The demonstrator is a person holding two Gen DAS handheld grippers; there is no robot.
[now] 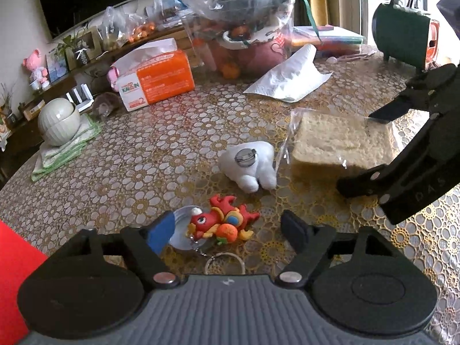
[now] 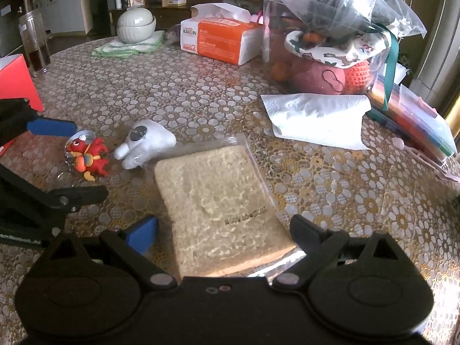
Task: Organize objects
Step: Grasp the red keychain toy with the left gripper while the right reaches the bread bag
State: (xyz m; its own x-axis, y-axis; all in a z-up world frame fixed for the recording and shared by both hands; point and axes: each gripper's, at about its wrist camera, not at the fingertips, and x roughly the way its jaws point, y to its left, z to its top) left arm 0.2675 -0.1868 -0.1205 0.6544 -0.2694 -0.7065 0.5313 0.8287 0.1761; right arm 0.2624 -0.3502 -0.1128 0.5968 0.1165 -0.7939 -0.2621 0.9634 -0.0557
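A red dragon keychain lies on the patterned tablecloth between the open fingers of my left gripper, with its key ring near the gripper body. It also shows in the right wrist view. A white plush toy lies just beyond it, also seen from the right. A slice of bread in a clear bag lies between the open fingers of my right gripper. The bread also shows in the left wrist view, with the right gripper open around its right side.
An orange tissue pack, a loose white tissue, a big clear bag of toys, stacked white bowls on a green cloth, a red box, a glass and a coloured stack stand around the table.
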